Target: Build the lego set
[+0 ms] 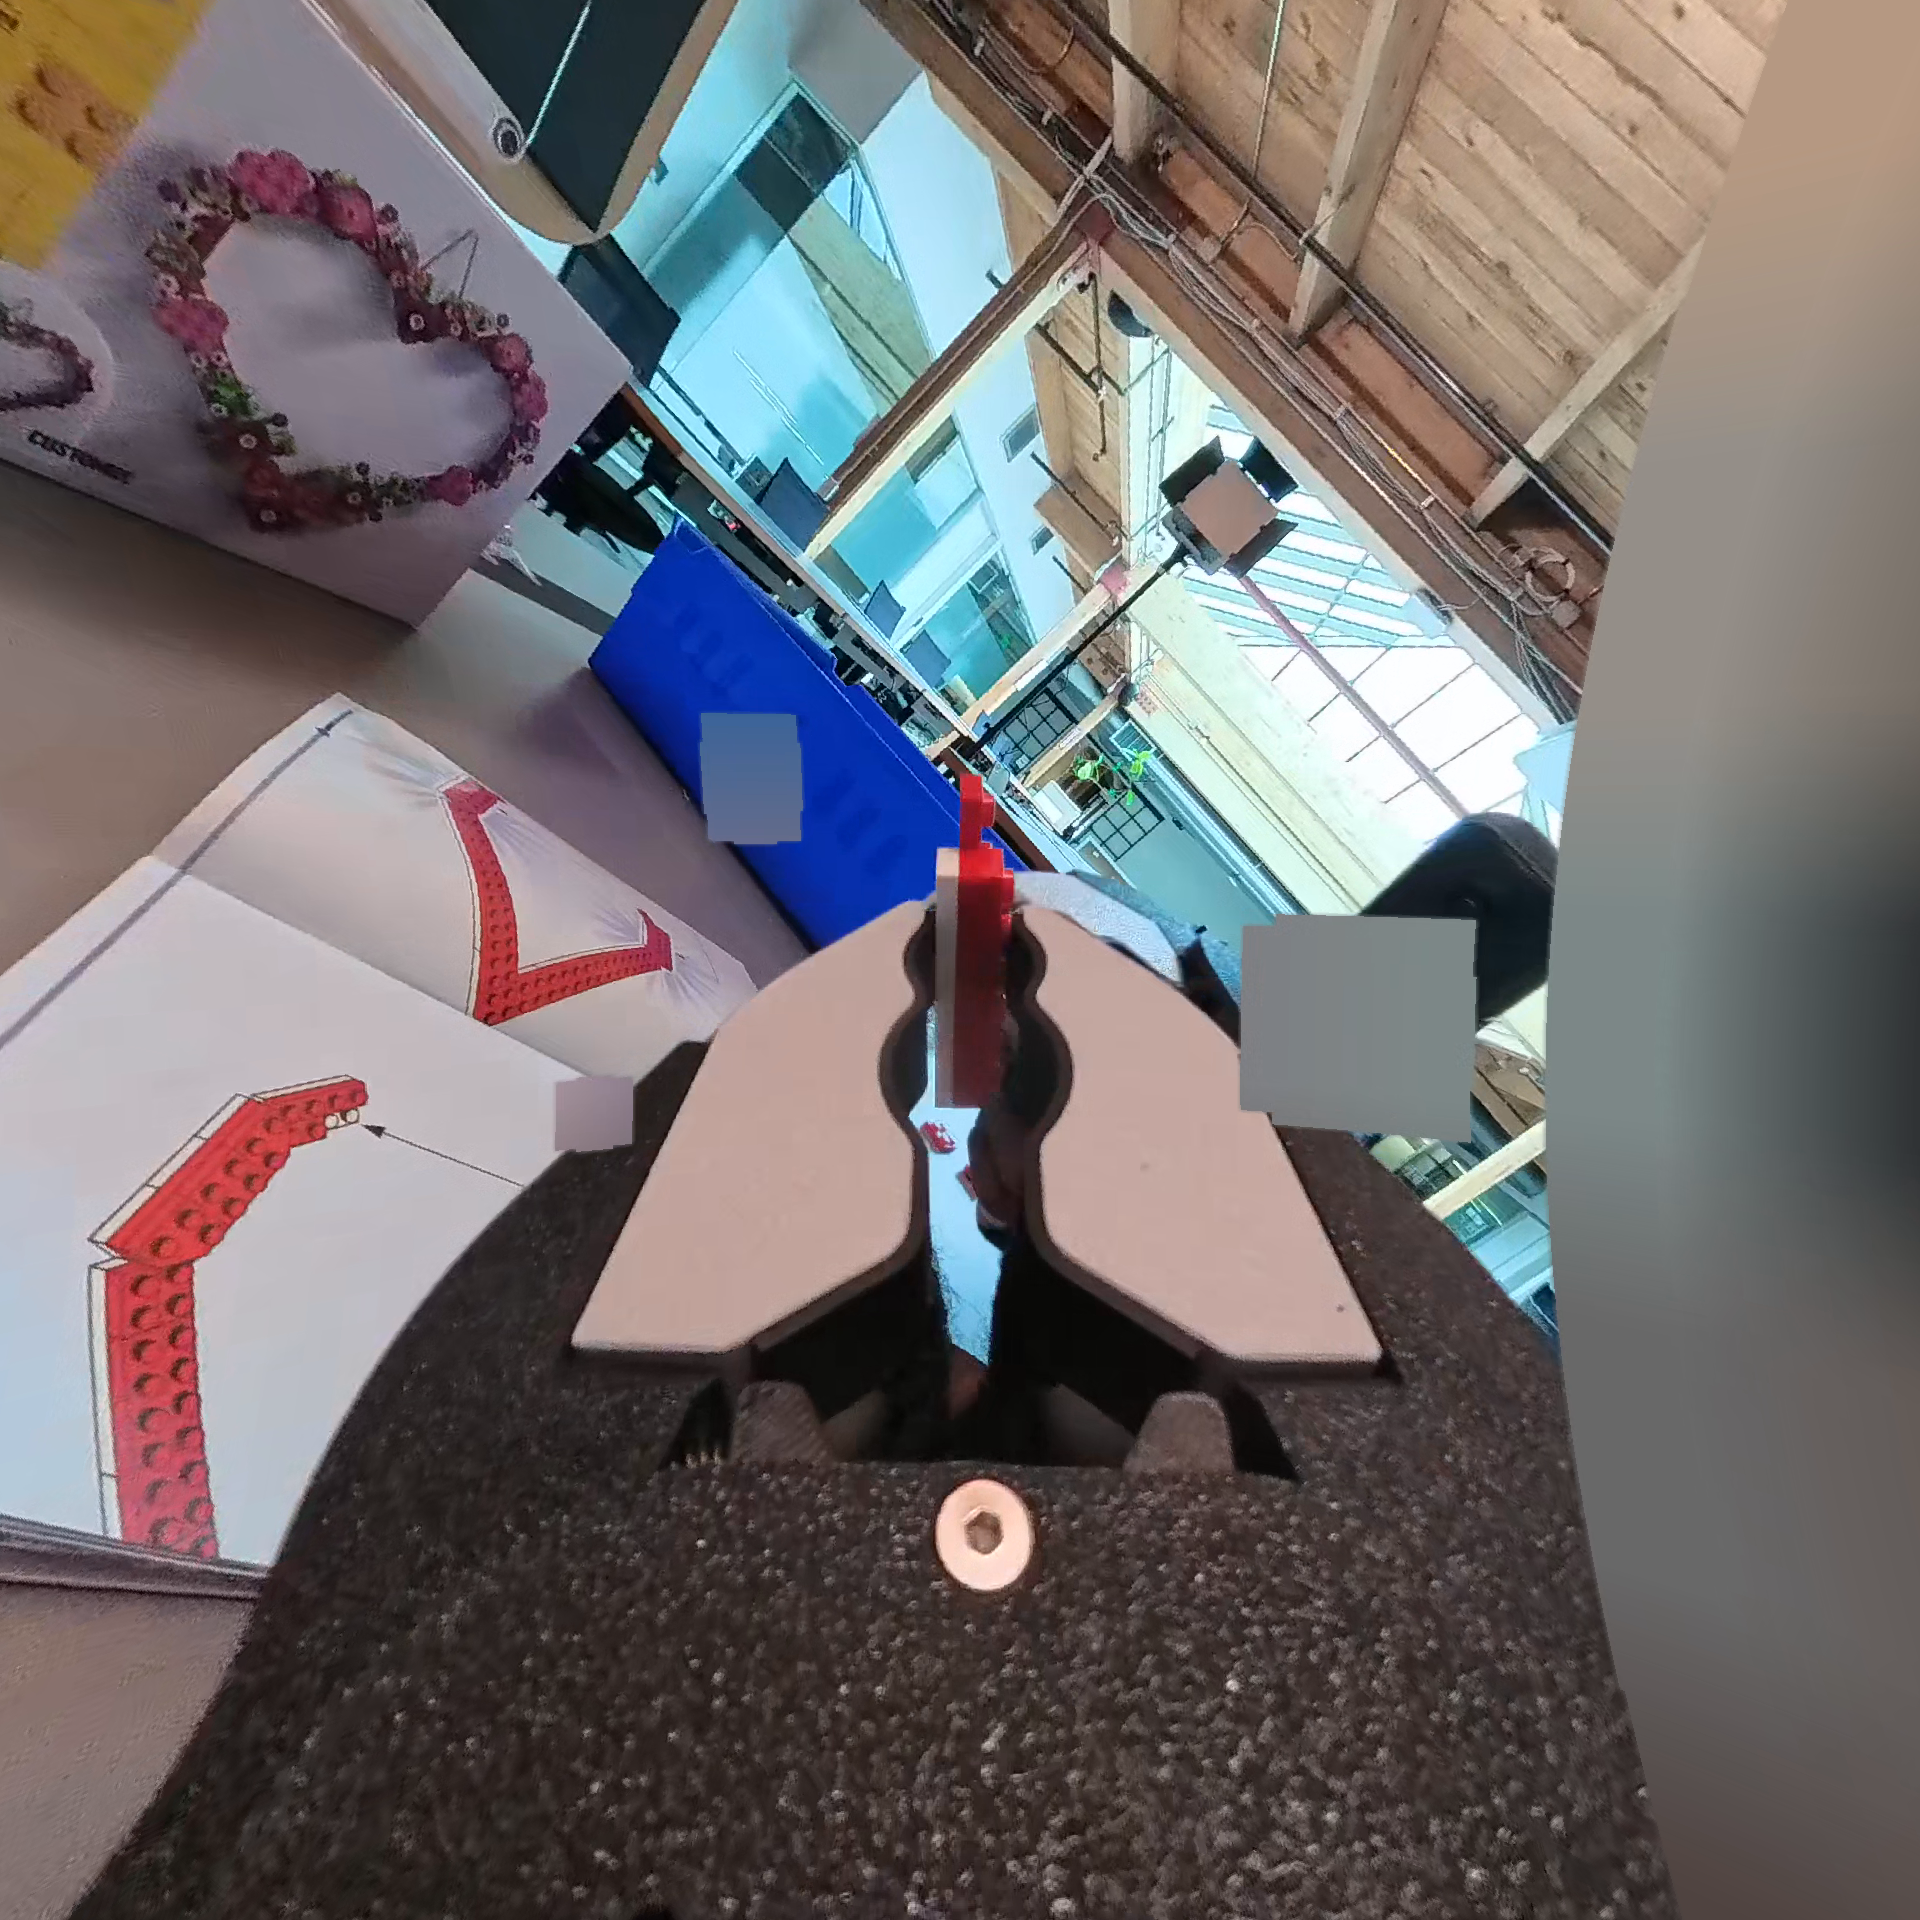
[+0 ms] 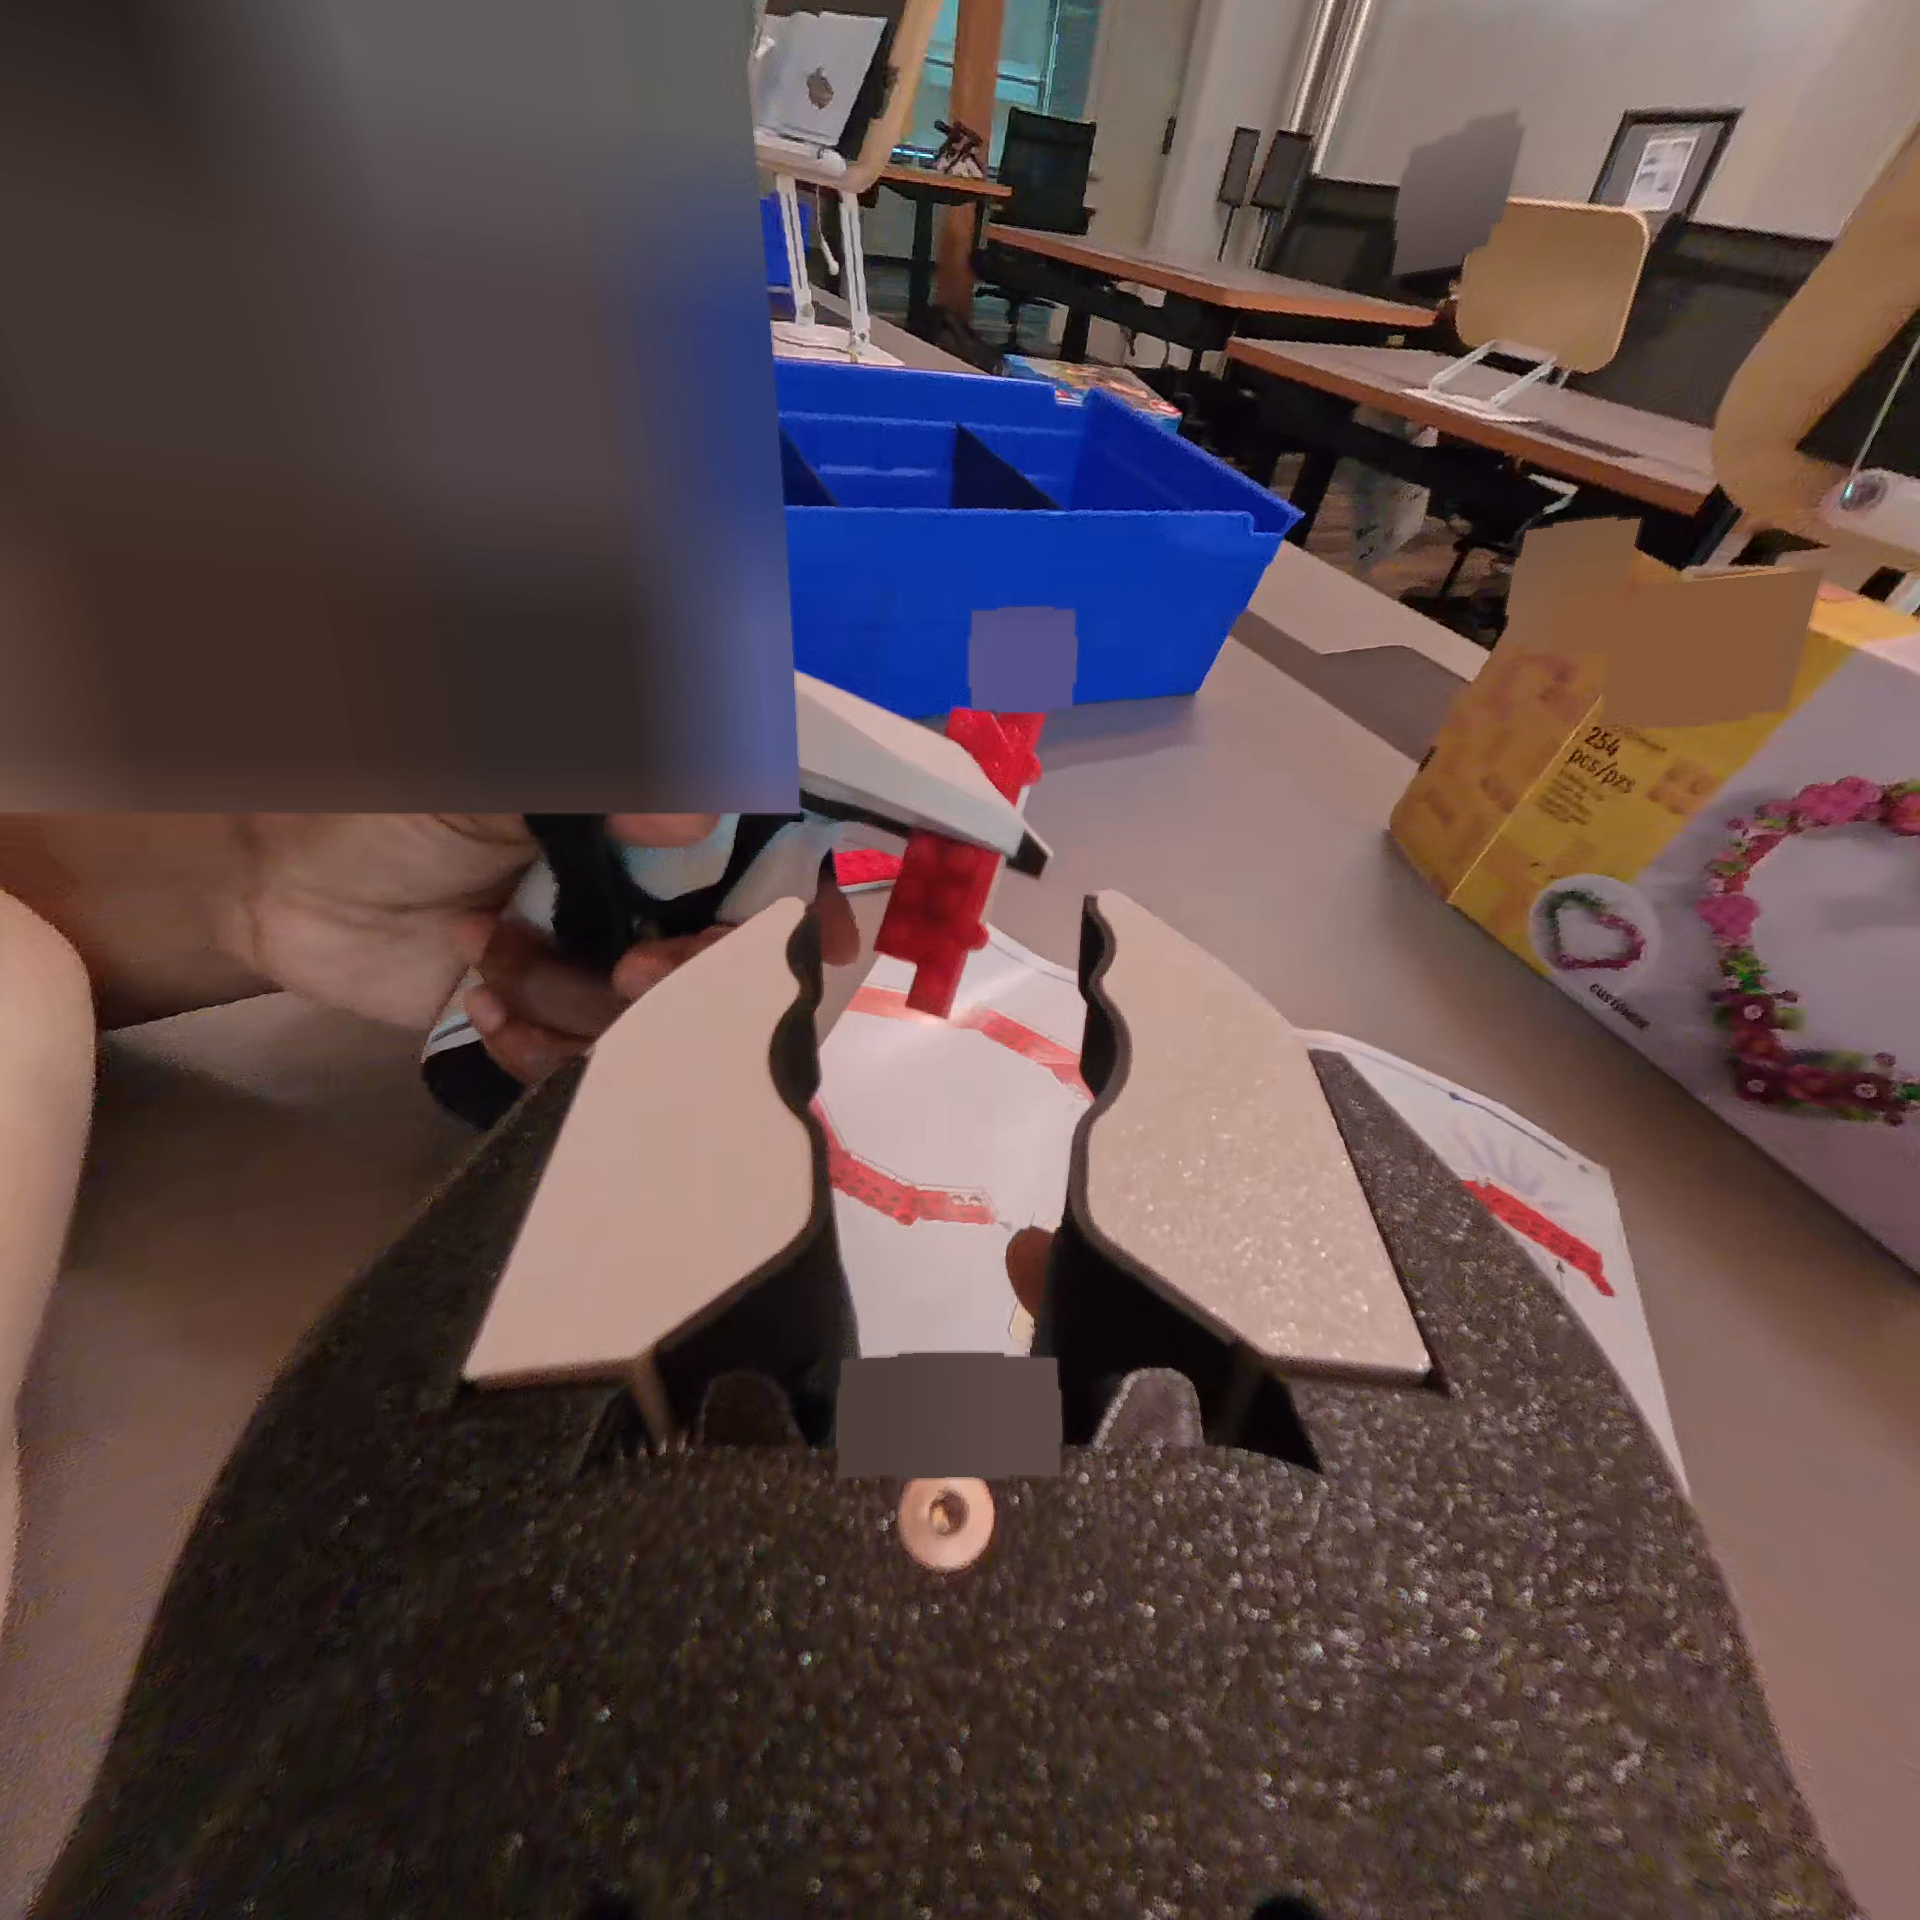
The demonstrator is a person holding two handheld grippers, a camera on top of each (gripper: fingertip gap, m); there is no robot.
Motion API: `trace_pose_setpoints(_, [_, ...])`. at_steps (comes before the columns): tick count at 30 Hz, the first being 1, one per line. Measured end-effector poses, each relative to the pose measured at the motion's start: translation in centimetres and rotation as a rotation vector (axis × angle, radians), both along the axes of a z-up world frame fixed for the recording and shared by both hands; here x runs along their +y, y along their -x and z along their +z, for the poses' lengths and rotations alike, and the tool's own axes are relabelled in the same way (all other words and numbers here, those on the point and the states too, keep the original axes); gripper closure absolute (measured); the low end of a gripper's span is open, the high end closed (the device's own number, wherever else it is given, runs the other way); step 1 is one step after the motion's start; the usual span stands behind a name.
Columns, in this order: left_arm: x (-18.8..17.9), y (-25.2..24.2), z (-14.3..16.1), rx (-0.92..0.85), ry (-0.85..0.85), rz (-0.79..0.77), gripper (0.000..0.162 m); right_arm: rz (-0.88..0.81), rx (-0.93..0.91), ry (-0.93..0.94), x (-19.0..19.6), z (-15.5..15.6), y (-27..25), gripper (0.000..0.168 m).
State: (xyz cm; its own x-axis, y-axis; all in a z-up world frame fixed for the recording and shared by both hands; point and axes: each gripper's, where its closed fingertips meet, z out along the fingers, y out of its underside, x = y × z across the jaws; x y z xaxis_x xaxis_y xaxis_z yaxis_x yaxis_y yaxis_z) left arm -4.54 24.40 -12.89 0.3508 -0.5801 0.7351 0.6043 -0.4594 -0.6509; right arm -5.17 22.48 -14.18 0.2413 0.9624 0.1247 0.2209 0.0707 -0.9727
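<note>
The left hand-held gripper is clamped on a short red lego strip, held in the air above the open instruction booklet on the surface. The right hand-held gripper has its fingers apart, holding nothing, just near the strip. Judging by the booklet's pictured heart frame, most building remains.

The left gripper was tilted upward, its fingers pressed nearly together, and a bare hand held its handle. The right gripper pointed toward it, fingers spread well apart.
</note>
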Motion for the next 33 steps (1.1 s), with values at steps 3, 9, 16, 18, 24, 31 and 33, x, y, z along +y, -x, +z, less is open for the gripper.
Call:
trace_pose_setpoints(3, [0.0,0.0,-0.1,0.012,0.0,0.003,0.151,-0.025,-0.003,-0.054,0.0,0.4,0.4,0.127])
trace_pose_setpoints(9, [0.0,0.1,-0.2,0.01,0.003,0.014,0.15,-0.081,-0.078,-0.163,0.3,0.1,1.1,0.134])
trace_pose_setpoints(16, [0.3,0.6,-1.1,0.03,0.044,0.042,0.151,-0.14,-0.186,-0.249,1.0,-0.7,1.8,0.137])
trace_pose_setpoints(18, [0.2,0.2,-1.4,0.039,0.061,0.024,0.151,-0.149,-0.249,-0.317,1.3,-1.2,2.3,0.134])
trace_pose_setpoints(24, [0.1,1.1,-1.9,0.086,0.067,0.027,0.15,-0.108,-0.323,-0.398,1.7,-1.6,3.1,0.145])
trace_pose_setpoints(31, [0.1,2.1,-2.1,0.299,-0.004,0.03,0.138,-0.04,-0.295,-0.342,1.2,-1.4,3.7,0.15])
trace_pose_setpoints(33, [-0.1,2.2,-2.3,0.336,-0.013,0.0,0.139,-0.021,-0.304,-0.329,1.0,-1.7,3.9,0.151])
